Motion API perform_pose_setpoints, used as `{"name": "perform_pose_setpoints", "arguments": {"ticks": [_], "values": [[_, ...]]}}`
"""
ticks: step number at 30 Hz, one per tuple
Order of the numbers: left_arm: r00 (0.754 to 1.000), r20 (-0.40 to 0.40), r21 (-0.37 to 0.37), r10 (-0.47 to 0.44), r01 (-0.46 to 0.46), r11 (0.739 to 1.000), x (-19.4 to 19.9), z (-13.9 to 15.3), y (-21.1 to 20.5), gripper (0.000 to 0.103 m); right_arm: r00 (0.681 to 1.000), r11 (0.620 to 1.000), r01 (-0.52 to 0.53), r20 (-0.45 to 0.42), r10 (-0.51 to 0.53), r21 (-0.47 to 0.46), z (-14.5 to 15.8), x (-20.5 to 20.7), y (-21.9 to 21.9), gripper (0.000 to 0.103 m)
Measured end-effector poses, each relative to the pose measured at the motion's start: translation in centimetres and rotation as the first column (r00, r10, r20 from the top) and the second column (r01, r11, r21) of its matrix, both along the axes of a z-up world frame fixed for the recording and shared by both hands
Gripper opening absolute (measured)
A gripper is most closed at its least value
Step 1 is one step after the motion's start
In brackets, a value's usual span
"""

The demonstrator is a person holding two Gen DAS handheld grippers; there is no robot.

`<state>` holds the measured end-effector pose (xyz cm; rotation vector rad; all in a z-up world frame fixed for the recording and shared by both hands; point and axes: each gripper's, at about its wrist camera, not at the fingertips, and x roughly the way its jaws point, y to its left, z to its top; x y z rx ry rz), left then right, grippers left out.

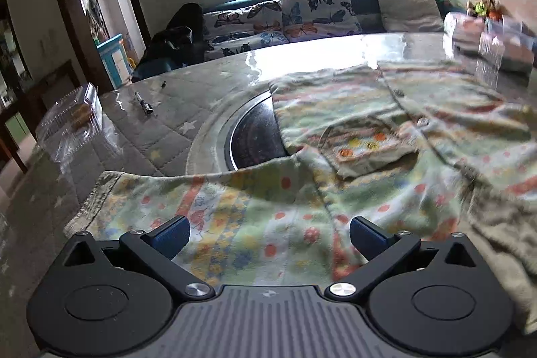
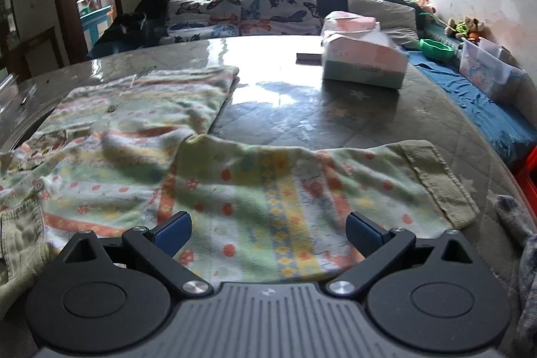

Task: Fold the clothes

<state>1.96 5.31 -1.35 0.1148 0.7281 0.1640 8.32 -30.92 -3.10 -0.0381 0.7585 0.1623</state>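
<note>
Patterned garment (image 1: 352,140) lies spread flat on the table (image 1: 161,123), directly ahead of and partly under both tools. Left gripper (image 1: 270,232) hangs over one sleeve, ribbed cuff (image 1: 90,203) off to its left. Right gripper (image 2: 268,230) sits over the other sleeve, ribbed cuff (image 2: 439,180) to its right.

Fabric is soft, fuzzy, pale green with yellow, blue and orange stripes and dots; cuffs are plain beige rib knit. Small chest pocket (image 1: 365,143) on the front. Table top is quilted grey cloth with stars under glossy clear film; a round dark inset (image 1: 255,136) is partly covered by the garment. Tissue box (image 2: 362,56) stands farther back, well apart from the garment.

Both tools: blue pads spread wide, nothing pinched between them. Whether the pads touch the cloth, can't tell.
</note>
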Motion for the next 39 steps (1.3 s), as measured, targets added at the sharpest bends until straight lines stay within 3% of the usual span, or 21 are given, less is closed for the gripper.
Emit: {"name": "perform_pose_setpoints", "arguments": {"ticks": [10, 27, 39], "values": [[1.000, 0.010, -0.144, 0.012, -0.010, 0.990, 0.7, 1.6, 0.1, 0.103, 0.994, 0.994, 0.106, 0.038, -0.106, 0.013, 0.6, 0.9, -3.2, 0.098], [1.000, -0.020, -0.153, 0.004, -0.007, 0.988, 1.4, 1.7, -1.2, 0.103, 0.971, 0.971, 0.237, 0.036, -0.238, 0.024, -0.3, 2.5, -9.1, 0.074], [0.999, -0.039, -0.153, -0.001, -0.005, 0.988, 1.6, 1.5, -1.8, 0.103, 0.954, 0.956, 0.294, 0.065, -0.293, -0.006, -0.4, 3.2, -10.3, 0.071]]}}
